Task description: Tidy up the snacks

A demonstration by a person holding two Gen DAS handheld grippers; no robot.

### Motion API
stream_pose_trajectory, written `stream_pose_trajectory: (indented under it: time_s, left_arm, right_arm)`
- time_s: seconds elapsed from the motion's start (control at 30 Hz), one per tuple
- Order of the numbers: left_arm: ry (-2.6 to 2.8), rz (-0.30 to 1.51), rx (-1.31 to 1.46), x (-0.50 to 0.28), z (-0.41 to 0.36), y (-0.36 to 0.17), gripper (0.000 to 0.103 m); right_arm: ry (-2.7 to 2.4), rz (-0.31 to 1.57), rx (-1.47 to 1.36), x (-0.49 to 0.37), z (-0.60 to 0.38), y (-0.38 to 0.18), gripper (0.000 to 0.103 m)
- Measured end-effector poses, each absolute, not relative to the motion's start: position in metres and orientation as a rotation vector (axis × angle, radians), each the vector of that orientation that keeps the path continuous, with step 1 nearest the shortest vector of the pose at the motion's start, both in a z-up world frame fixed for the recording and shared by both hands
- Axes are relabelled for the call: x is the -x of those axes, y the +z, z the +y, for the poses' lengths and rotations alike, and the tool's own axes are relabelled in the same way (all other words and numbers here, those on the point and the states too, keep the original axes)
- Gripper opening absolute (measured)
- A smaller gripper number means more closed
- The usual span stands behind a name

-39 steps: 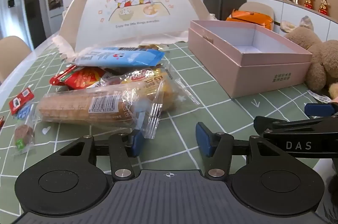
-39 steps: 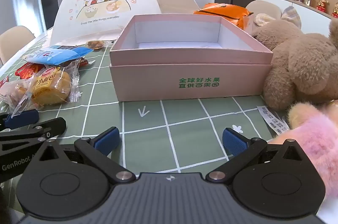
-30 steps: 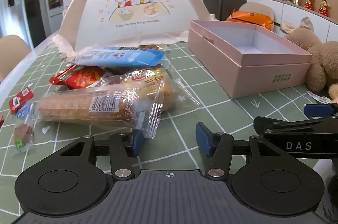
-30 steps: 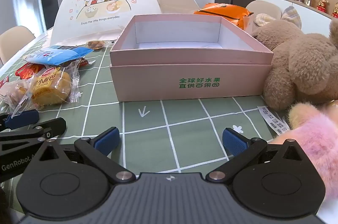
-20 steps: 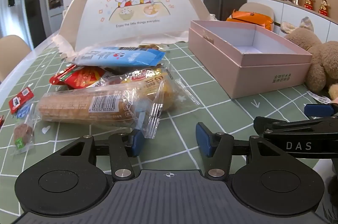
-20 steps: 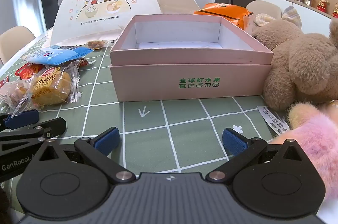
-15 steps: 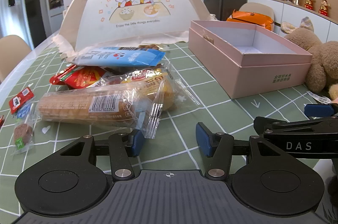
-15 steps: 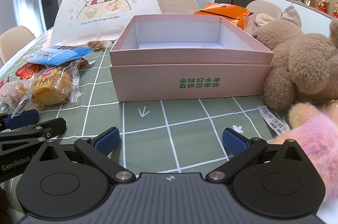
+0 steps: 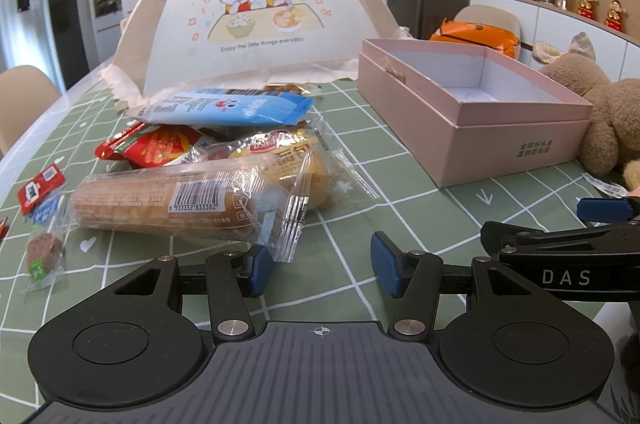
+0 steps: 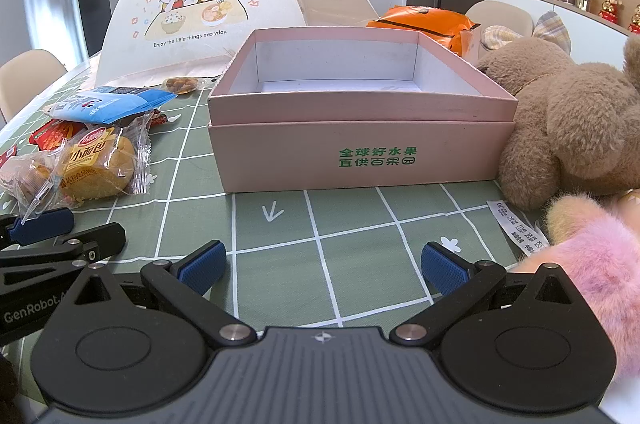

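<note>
Now left tool point(image 9: 318, 266) part-open, empty, bread roll wrapper point(image 9: 188, 202) just ahead; right tool point(image 10: 324, 266) wide open, empty.

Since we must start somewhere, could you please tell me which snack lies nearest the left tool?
The long bread roll in clear wrap with the barcode; its wrapper end lies just beyond the left tool. The others sit behind it.

Pink plush point(image 10: 600, 264) cut off, rt edge
</note>
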State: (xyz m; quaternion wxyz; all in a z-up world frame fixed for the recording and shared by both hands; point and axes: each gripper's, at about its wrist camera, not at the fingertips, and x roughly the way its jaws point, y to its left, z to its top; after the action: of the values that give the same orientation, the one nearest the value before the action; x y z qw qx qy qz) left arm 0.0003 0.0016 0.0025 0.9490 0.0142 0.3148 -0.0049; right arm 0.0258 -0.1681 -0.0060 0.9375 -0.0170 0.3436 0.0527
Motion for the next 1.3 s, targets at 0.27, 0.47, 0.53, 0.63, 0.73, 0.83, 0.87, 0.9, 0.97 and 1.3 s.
stream_pose_trajectory:
  time_s: [0.27, 0.47, 0.53, 0.63, 0.73, 0.83, 0.87, 0.9, 0.97, 1.3]
  left_arm:
    - [-0.01, 0.641, -0.029, -0.0004, 0.0018, 0.0032, 0.059]
    - [-0.011, 0.641, -0.03, -0.0003, 0.0016, 0.0037, 0.059]
    - [-0.011, 0.641, -0.029, -0.0003, 0.0016, 0.0039, 0.059]
    - [-0.011, 0.641, -0.029, -0.0003, 0.0015, 0.0042, 0.059]
    - [-0.011, 0.641, -0.029, -0.0003, 0.0014, 0.0045, 0.059]
    - [-0.01, 0.641, -0.03, -0.0002, 0.0014, 0.0048, 0.059]
    - [-0.01, 0.641, -0.03, -0.0003, 0.0016, 0.0049, 0.059]
    - [-0.01, 0.641, -0.029, -0.0002, 0.0014, 0.0049, 0.059]
    - [-0.01, 0.641, -0.03, -0.0002, 0.0015, 0.0052, 0.059]
    - [-0.01, 0.642, -0.029, -0.0007, 0.0021, 0.0052, 0.059]
  right_arm:
    - [0.108, 0.702, 0.034, -0.0258, -0.1684, -0.0063, 0.103]
    - [0.108, 0.702, 0.034, -0.0259, -0.1687, -0.0062, 0.103]
    - [0.108, 0.702, 0.034, -0.0259, -0.1689, -0.0062, 0.103]
    - [0.108, 0.701, 0.034, -0.026, -0.169, -0.0061, 0.103]
    - [0.108, 0.701, 0.034, -0.026, -0.1689, -0.0061, 0.103]
    - [0.108, 0.701, 0.034, -0.026, -0.169, -0.0061, 0.103]
    - [0.108, 0.701, 0.034, -0.026, -0.1689, -0.0061, 0.103]
    - [0.108, 0.701, 0.034, -0.026, -0.169, -0.0061, 0.103]
    - [0.108, 0.701, 0.034, -0.026, -0.169, -0.0061, 0.103]
    - [0.108, 0.701, 0.034, -0.0258, -0.1691, -0.006, 0.103]
